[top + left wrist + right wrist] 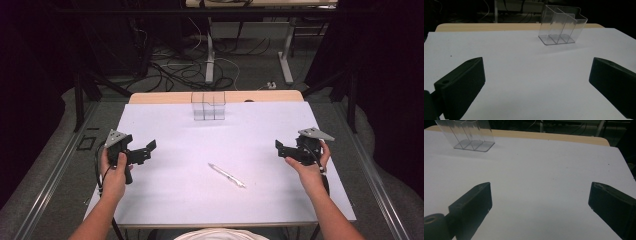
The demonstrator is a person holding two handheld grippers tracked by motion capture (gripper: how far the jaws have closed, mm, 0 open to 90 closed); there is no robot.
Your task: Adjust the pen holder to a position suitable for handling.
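Pen (226, 175): flat on the white sheet (190, 200), well short of the clear divided organizer (208, 105) at the far edge, long axis running from far-left to near-right. Right gripper (280, 148): right of the pen and somewhat nearer to it, jaws spread wide, nothing between them; left gripper (148, 150): left of the pen, jaws likewise spread and empty. Bare sheet on every side of the pen, front edge well off, open room for either approach.
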